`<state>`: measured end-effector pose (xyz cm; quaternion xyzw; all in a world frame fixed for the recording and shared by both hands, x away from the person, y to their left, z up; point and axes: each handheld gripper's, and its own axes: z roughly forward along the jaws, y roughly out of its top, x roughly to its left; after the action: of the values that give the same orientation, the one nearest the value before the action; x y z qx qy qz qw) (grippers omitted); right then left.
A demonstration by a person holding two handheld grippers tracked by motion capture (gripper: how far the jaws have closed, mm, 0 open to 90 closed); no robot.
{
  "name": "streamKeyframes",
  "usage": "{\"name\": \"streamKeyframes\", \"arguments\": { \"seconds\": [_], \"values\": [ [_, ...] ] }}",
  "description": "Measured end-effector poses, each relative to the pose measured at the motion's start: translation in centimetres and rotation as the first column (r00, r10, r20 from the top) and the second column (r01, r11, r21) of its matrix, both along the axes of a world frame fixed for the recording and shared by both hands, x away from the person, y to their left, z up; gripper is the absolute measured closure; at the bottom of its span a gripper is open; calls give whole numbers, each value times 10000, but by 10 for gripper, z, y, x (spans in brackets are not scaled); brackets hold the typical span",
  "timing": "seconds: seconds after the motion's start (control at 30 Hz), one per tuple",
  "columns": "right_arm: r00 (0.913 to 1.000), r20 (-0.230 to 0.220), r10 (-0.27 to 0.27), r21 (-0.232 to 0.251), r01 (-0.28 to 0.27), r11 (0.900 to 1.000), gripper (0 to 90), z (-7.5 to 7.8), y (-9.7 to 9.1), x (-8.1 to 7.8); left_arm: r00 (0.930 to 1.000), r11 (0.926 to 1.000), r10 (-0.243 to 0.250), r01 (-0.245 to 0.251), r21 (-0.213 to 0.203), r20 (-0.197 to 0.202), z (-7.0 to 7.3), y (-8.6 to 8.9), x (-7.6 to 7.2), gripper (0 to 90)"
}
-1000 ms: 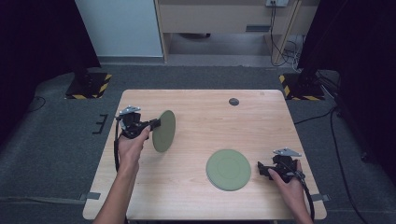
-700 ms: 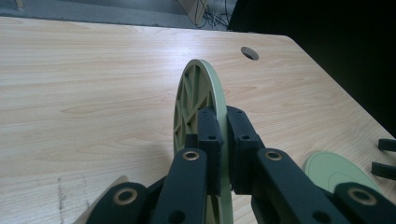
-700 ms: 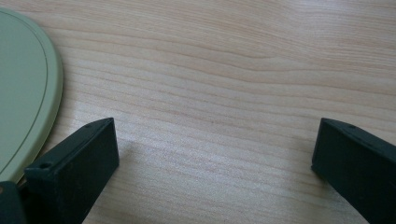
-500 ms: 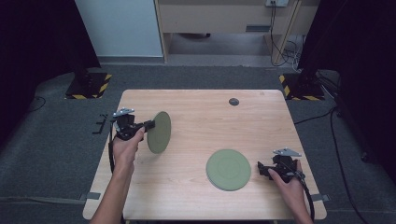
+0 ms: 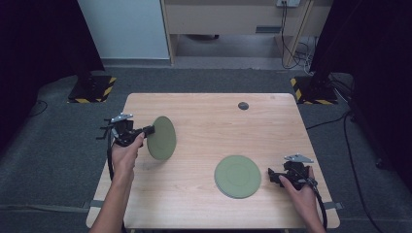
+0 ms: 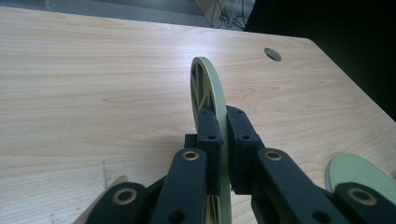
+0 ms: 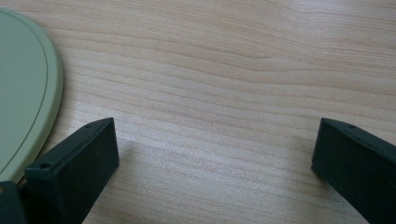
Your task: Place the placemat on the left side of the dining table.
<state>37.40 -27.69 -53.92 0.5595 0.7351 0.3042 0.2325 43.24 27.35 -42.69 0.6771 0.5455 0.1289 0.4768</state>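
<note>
High view: a pale wooden table (image 5: 209,121) with a fine straight grain and rounded corners stands on grey carpet, and two thin round plates in a matte sage green are on or over it. One plate (image 5: 162,138) is lifted off the wood and stands on edge, upright and slightly tilted, over the left part of the table; the other plate (image 5: 237,175) lies flat toward the front right. A small dark round hole (image 5: 243,105) sits in the tabletop near the far edge.

The left gripper (image 5: 145,131) is clenched on the rim of the raised plate, the person's left hand (image 5: 127,153) wrapped around its body. In the left gripper view the two black jaws pinch the plate (image 6: 208,88) from both faces, and the side turned to the left shows raised ribs like spokes, while the flat plate (image 6: 362,173) peeks in at the lower right.

The right gripper (image 5: 272,176) rests low at the front right, just beside the flat plate's edge, with the right hand (image 5: 301,191) behind it. In the right gripper view its jaws stand wide apart with only bare wood between them; the left jaw sits just beside the smooth rim of the flat plate (image 7: 23,88), which carries a faint groove near its border, and I cannot tell whether it touches.

The middle and far half of the table lie open, and the two plates are well apart. The left gripper hangs near the table's left edge, the right one near the front right corner
</note>
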Motion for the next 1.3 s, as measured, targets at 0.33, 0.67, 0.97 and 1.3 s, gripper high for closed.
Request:
{"name": "streamKeyframes", "arguments": {
  "seconds": [0.33, 0.67, 0.97, 1.3],
  "values": [
    [10000, 6, 4, -8, -4, 10000, 9, 0, 0, 0, 9995, 9993, 248, -243, 274, -185, -5, 12, 3, 853],
    [10000, 1, -12, -22, 12, 10000, 9, 0, 2, 0, 9985, 9988, 385, -374, 308, -389, -15, 29, 9, 853],
    [10000, 15, -28, -21, 28, 10000, 9, 0, 3, 0, 9964, 9980, 603, -592, 200, -600, -23, 50, 12, 853],
    [10000, 15, -39, -11, 39, 10000, 8, 0, 3, 0, 9940, 9969, 721, -694, 361, -825, -39, 64, 16, 852]
  ]
}}
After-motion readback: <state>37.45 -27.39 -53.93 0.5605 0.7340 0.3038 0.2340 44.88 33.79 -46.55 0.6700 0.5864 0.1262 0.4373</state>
